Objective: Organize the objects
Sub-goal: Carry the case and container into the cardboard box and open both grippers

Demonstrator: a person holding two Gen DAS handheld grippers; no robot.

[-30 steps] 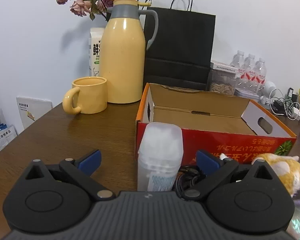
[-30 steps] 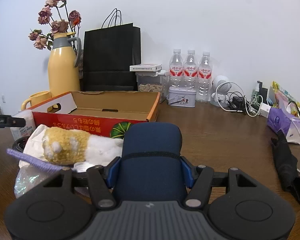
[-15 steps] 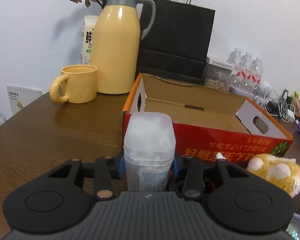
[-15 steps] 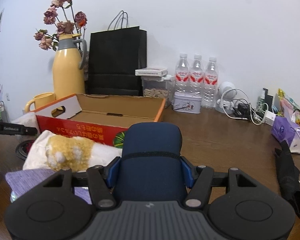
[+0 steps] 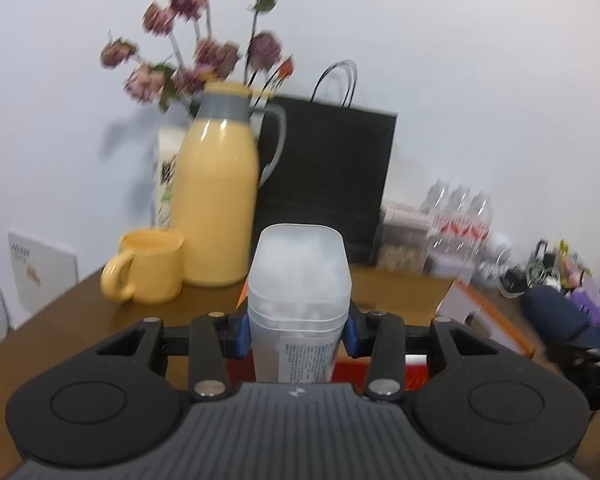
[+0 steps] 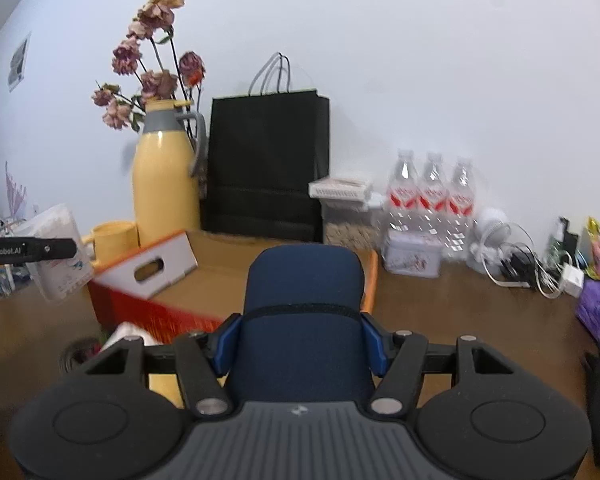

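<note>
- Now the left claw (image 5: 298, 332) was clenched on the clear plastic container (image 5: 299, 304), blue pads pressing both its sides, where a second earlier those jaws had stood wide apart around it.
- Up it had come, too: the container no longer sat on the worktop (image 5: 60, 328) but hung upright in the grip, in front of the cardboard box (image 6: 236, 280).
- Over on the right, the right claw (image 6: 300, 346) was still clamped on the navy pouch (image 6: 302, 320), its grip unchanged, and it had been carried up and closer to the box.
- From the right wrist view, the left claw's load showed at the left edge, level with the box's near corner; the pouch was poised at the box's front edge.
- Beyond them stood the yellow jug (image 5: 216, 208), yellow mug (image 5: 148, 272), black paper bag (image 6: 266, 164) and water bottles (image 6: 432, 196), none touched.
- That meant both picks looked done; my read was that the drop into the open box came next.
- Blur in the left view suggested quick motion, so the tall container could tip on release.
</note>
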